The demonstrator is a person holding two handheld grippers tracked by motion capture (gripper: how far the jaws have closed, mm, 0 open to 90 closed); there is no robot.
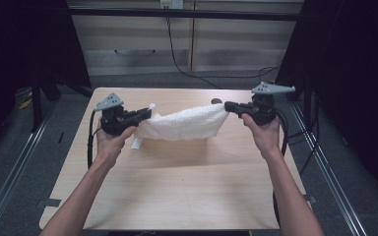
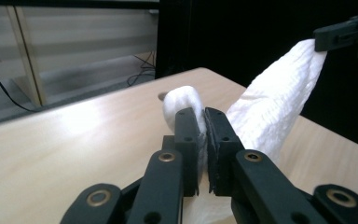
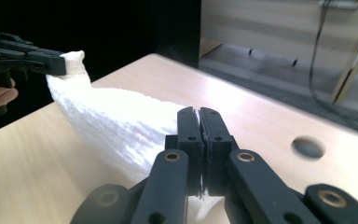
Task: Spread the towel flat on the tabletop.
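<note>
The landmark is the white towel (image 1: pixel 182 125), held up over the far half of the wooden table (image 1: pixel 187 187) and stretched between the two grippers.

At the towel's left end, the left gripper (image 1: pixel 147 114) has its jaws pressed together on a corner of the cloth. In the left gripper view the white fabric is squeezed between the two black jaws, with a small puff of towel (image 2: pixel 182 105) bulging out beyond them. The person's left hand (image 1: pixel 110 142) grasps the gripper body from below, and a grey three-cornered plate sits on top of it.

Between the two ends the towel sags in a shallow curve (its lower edge hangs lowest toward the left end, where a bit of cloth dips close to the tabletop; whether it touches cannot be told). Its shadow falls on the wood just below and in front of it.

At the towel's right end, the right gripper (image 1: pixel 228 106) is likewise clamped on the opposite corner. The right gripper view shows the cloth (image 3: pixel 121 126) pinched between the closed jaws and running off toward the other gripper. The right hand (image 1: pixel 263 130) holds this gripper.

Just behind the towel's right end there is a small round hole (image 3: pixel 307 147) in the tabletop. No container stands on the table.
</note>
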